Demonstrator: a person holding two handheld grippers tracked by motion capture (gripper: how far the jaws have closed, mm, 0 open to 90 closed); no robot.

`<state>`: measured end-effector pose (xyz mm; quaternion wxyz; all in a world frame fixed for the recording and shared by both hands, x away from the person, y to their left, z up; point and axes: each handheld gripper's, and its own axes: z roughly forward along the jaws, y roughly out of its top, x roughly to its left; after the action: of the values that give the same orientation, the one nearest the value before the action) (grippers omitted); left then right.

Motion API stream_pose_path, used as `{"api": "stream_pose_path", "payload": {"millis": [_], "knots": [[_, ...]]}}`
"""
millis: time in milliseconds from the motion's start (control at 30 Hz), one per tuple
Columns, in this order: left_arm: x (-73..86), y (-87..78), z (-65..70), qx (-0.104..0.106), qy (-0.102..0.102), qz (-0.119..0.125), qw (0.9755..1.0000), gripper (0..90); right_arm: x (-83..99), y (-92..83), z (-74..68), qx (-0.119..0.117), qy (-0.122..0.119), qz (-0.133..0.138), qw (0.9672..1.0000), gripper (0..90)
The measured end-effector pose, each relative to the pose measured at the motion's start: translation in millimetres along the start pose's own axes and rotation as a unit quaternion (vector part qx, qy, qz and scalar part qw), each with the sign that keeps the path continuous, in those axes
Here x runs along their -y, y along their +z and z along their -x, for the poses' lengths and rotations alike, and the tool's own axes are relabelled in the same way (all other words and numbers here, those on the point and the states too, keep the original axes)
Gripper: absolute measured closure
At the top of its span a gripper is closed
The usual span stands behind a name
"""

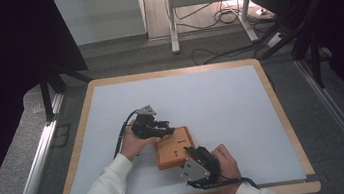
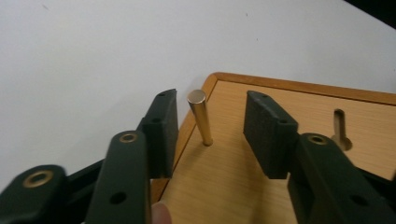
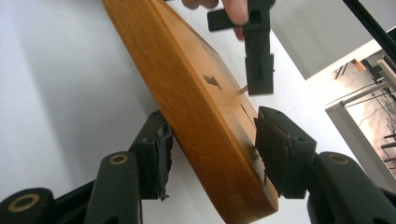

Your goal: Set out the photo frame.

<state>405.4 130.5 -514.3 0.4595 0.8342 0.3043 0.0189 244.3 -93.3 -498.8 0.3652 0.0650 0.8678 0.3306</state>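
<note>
A flat wooden board [image 1: 174, 149] with rounded corners lies on the white mat near its front edge. A slim brass pin [image 2: 200, 116] stands upright in the board close to one corner. My left gripper [image 1: 164, 128] [image 2: 210, 126] is open, its jaws on either side of the pin with space on both sides and no pad touching it. My right gripper [image 1: 190, 151] [image 3: 212, 140] straddles the board's [image 3: 201, 116] near edge by a rounded corner. One pad sits close beside the board's side face and the other over its top face, with a gap showing.
The board has a keyhole-shaped slot [image 2: 340, 128] and other small cut-outs [image 3: 212, 81] in its top. The white mat [image 1: 210, 97] has a wooden rim [image 1: 283, 112]. Dark frame rails and cables [image 1: 220, 17] lie beyond the table.
</note>
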Motion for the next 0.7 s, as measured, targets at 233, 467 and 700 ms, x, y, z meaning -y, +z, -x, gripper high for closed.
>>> {"api": "stream_pose_path", "payload": {"millis": [233,467,700], "knots": [[6.4,-28.9,-1.3,-0.027,0.005,0.031,0.9991,41.5,-1.1,0.3,-0.6,-0.003,-0.007,-0.003,1.0,48.3],[19.2,-44.0,-2.3,-0.038,0.0,0.032,0.9988,37.5,-2.3,-0.6,0.7,-0.002,-0.011,-0.002,0.9999,49.4],[31.3,-53.1,3.0,-0.062,0.006,0.02,0.9979,34.0,-2.0,-0.5,0.7,-0.002,-0.012,0.0,0.9999,49.5]]}}
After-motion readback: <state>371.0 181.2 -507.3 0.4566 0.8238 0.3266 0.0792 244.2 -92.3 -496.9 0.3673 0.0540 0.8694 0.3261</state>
